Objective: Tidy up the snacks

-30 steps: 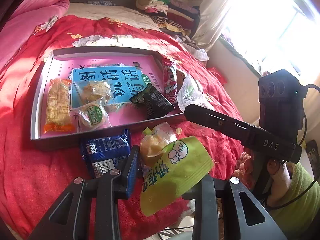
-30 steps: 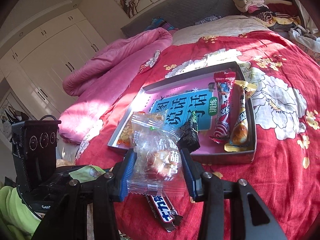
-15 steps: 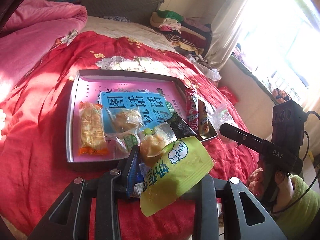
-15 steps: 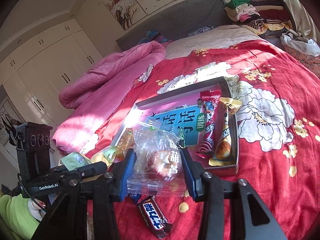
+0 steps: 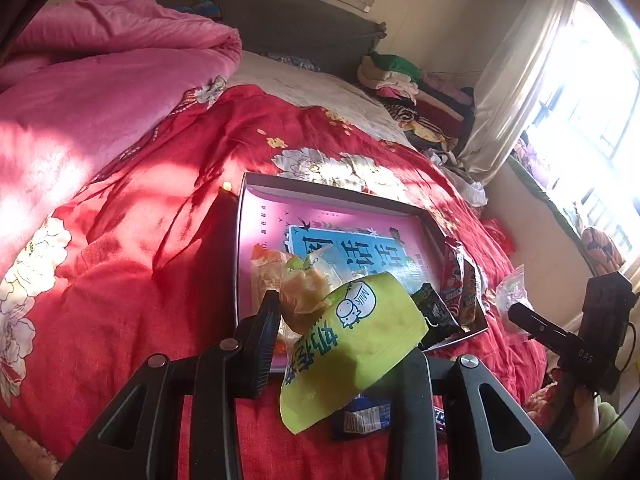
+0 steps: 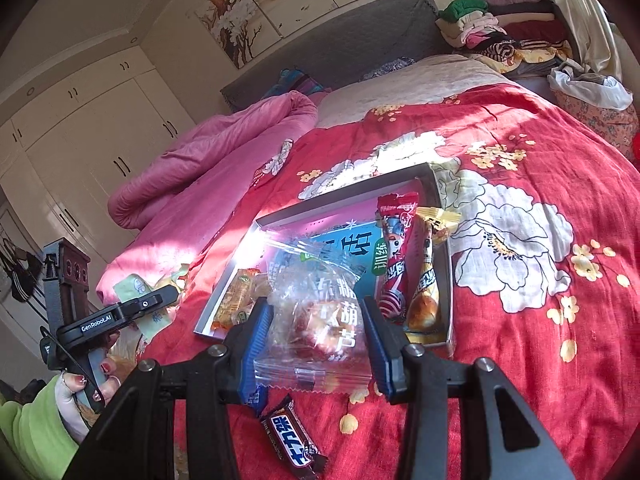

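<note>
My left gripper is shut on a green snack packet with a cake in its clear end, held above the red bedspread near the tray's front edge. My right gripper is shut on a clear candy packet, held in front of the grey tray. The tray holds a pink and blue book, an orange cake packet, a black packet and two long red and yellow packets. The right gripper shows at the right of the left wrist view.
A dark chocolate bar lies on the bedspread below my right gripper. A blue packet lies under the left gripper. A pink quilt is heaped at the left. Folded clothes are stacked by the headboard.
Both grippers have risen and pulled back from the tray with their packets still held. The tray looks smaller and farther in both views.
</note>
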A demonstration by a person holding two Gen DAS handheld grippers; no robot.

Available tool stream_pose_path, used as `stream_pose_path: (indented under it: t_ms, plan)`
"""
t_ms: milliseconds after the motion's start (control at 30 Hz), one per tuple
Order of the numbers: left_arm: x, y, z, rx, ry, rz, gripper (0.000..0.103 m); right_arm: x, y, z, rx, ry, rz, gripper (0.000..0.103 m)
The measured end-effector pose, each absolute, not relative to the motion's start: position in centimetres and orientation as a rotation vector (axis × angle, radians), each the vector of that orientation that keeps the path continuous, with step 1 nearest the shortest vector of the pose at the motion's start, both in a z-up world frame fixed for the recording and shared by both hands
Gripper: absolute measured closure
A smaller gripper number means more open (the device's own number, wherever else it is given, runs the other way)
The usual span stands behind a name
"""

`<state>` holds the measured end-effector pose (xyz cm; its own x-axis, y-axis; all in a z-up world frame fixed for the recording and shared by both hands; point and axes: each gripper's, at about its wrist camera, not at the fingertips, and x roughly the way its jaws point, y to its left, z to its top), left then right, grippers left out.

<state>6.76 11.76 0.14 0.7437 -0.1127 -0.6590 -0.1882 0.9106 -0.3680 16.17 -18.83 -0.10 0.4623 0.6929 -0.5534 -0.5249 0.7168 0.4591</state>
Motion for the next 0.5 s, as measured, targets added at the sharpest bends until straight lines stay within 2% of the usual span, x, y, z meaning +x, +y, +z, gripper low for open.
stream_pose_path:
  t_ms: [500]
  plan:
    - [8.3, 11.0, -1.1, -0.4, 0.763, 0.07, 0.069, 16.7, -19.3, 0.9, 0.241, 0.735, 0.728, 0.057]
